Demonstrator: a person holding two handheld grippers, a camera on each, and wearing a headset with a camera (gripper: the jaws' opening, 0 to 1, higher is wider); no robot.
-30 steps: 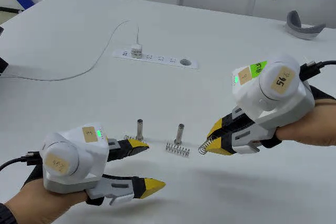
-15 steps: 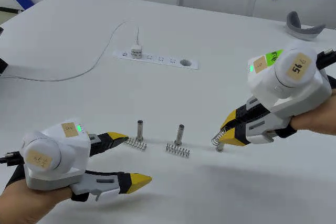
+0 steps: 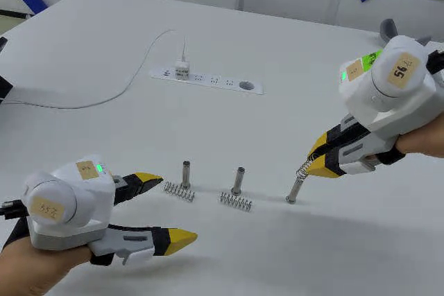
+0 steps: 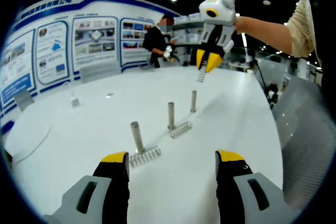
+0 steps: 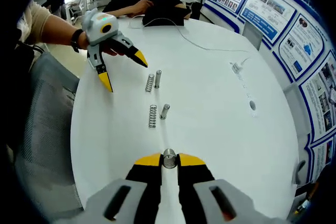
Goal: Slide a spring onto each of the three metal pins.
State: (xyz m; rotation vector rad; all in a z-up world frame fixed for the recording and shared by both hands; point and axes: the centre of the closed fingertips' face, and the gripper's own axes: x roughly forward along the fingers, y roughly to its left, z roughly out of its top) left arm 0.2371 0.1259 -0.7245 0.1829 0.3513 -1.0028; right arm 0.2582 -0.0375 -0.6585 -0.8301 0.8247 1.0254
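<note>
Three short metal pins stand in a row on the white table: left pin (image 3: pixel 186 173), middle pin (image 3: pixel 238 179), right pin (image 3: pixel 294 190). One spring (image 3: pixel 179 190) lies beside the left pin and another spring (image 3: pixel 235 202) lies by the middle pin. My right gripper (image 3: pixel 320 161) is shut on a third spring (image 3: pixel 304 169), which hangs just above the right pin's top. That spring (image 5: pixel 168 158) sits end-on between the jaws of the right gripper (image 5: pixel 168 160). My left gripper (image 3: pixel 166 208) is open and holds nothing, left of the left pin (image 4: pixel 137 137).
A white power strip (image 3: pixel 208 77) with a plugged-in adapter (image 3: pixel 182 68) and its cable lies further back on the table. A grey curved object (image 3: pixel 392 29) rests at the far right. A seated person (image 5: pixel 152 3) is at the table's far end.
My right gripper has lifted up and to the right with the spring, uncovering the right pin. My left gripper has drawn back to the left, away from the left pin.
</note>
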